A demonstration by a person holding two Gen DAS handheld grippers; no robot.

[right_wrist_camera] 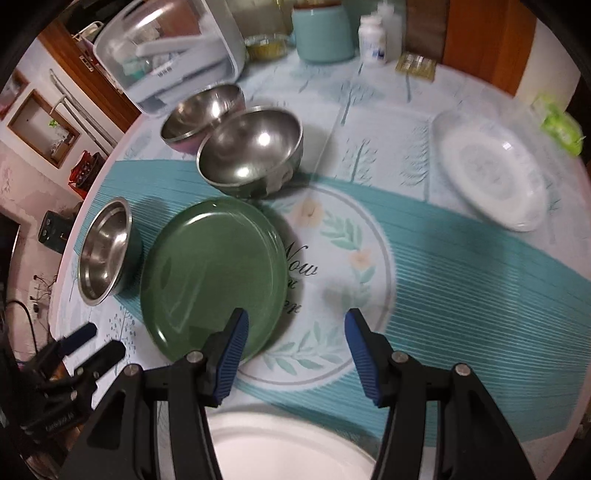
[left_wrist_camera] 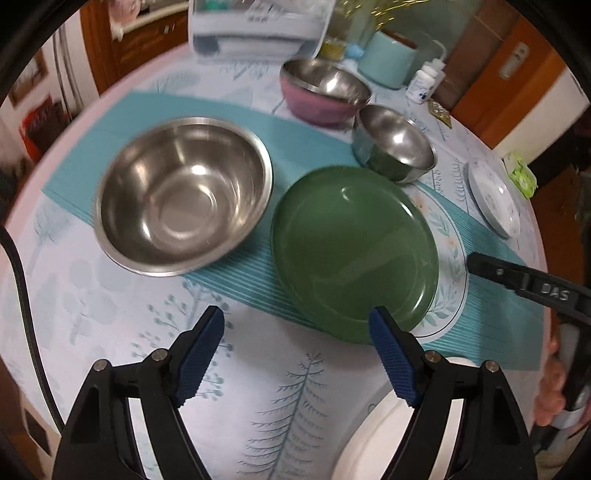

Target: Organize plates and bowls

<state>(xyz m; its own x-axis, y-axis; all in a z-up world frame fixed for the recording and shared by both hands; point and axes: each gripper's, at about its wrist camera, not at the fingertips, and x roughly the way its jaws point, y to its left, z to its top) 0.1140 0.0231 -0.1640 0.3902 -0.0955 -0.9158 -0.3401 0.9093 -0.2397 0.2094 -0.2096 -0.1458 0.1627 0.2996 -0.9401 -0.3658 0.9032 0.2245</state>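
A home dining room: tablecloth-covered table (right_wrist_camera: 388, 122), wooden door (left_wrist_camera: 517, 74), bowls.

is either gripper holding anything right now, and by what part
Nothing is held. The left gripper and right gripper both stand open above the table, near the green plate.

The white plate (left_wrist_camera: 369, 435) nearest the camera is cut off by the bottom edge in both wrist views, and the gripper arms cover parts of its rim. In the left wrist view the clear storage box (left_wrist_camera: 255, 26) at the far end of the table is smeared by motion and cropped at the top, so its contents cannot be made out. The green plate (right_wrist_camera: 214, 273) hides part of the lettering printed on the placemat (right_wrist_camera: 461, 258). The label on the white bottle (right_wrist_camera: 372, 38) is too blurred to read.
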